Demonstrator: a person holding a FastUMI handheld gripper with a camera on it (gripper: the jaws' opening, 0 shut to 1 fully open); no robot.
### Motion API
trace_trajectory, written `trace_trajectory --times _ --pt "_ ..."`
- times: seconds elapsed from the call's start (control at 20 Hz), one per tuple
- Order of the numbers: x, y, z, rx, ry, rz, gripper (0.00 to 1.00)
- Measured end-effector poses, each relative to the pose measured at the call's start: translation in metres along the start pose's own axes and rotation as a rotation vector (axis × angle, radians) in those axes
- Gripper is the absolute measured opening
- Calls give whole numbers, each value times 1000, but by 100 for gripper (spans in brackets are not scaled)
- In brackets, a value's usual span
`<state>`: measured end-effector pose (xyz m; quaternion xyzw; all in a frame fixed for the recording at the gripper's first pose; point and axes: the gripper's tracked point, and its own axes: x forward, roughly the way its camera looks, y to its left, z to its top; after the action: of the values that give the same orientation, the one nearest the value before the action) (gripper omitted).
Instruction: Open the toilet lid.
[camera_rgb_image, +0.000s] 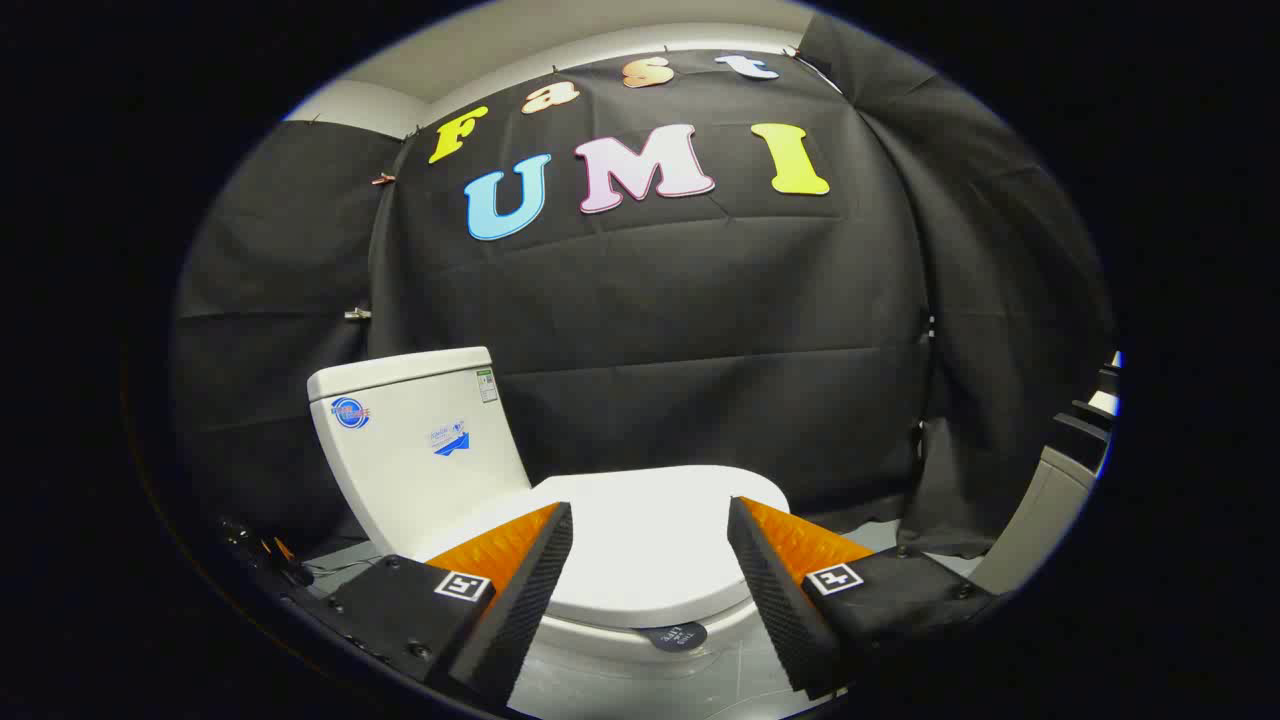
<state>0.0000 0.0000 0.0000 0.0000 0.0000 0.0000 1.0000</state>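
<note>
The white plastic toilet lid (650, 545) is seen flat, closed, untouched; the jaws (650, 560) are spread wide before it.

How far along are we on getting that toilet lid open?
Nothing is done yet: the toilet lid lies flat and closed on the bowl, beside the tank. In hand: the gripper is open, its fingers framing the lid without touching it. Left: reach the lid's edge and lift it.

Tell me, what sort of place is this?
Likely a mock bathroom in a test booth: a toilet with its lid down and tank stands before black cloth. The open tongs hover nearby.
</note>
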Motion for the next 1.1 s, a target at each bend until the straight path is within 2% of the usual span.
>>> trace_trajectory --times 1.1 --pt "0 -2 -10 30 29 8 99"
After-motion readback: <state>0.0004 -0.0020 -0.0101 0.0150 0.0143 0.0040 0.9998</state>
